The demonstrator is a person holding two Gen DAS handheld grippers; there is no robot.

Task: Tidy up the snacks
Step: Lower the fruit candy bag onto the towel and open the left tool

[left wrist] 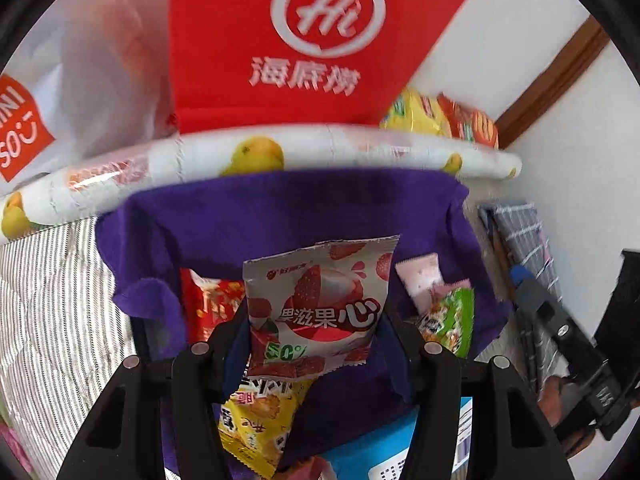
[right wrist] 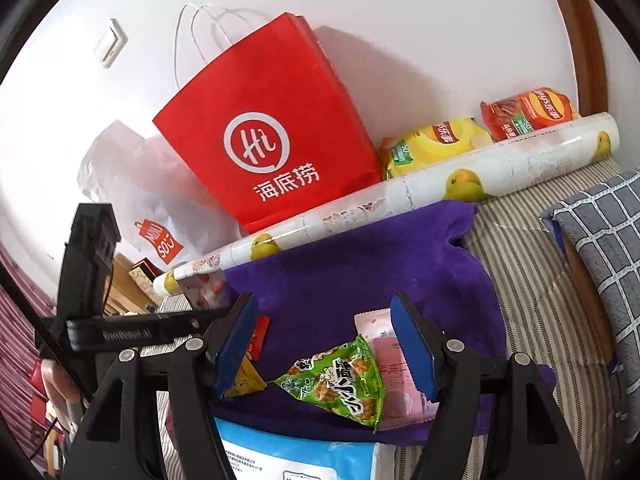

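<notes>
My left gripper (left wrist: pixel 316 320) is shut on a strawberry snack packet (left wrist: pixel 316 276) and holds it upright above a purple cloth (left wrist: pixel 280 216). Under it lie a yellow packet (left wrist: pixel 260 420) and a red packet (left wrist: pixel 208 300). A green packet (left wrist: pixel 448 320) and a pink packet (left wrist: pixel 420 280) lie on the cloth to the right. My right gripper (right wrist: pixel 324 304) stands open above the cloth (right wrist: pixel 360 248). The green packet (right wrist: pixel 340 380) and the pink packet (right wrist: pixel 396 384) lie loose between and beyond its blue pads (right wrist: pixel 236 344).
A red paper bag (right wrist: pixel 272 140) and a white plastic bag (right wrist: pixel 140 200) lean on the wall behind a fruit-print roll (right wrist: pixel 400 196). Yellow (right wrist: pixel 432 144) and red (right wrist: pixel 528 112) chip bags lie behind the roll. A blue-white pack (right wrist: pixel 300 452) lies nearest; a grey checked pillow (right wrist: pixel 600 240) is right.
</notes>
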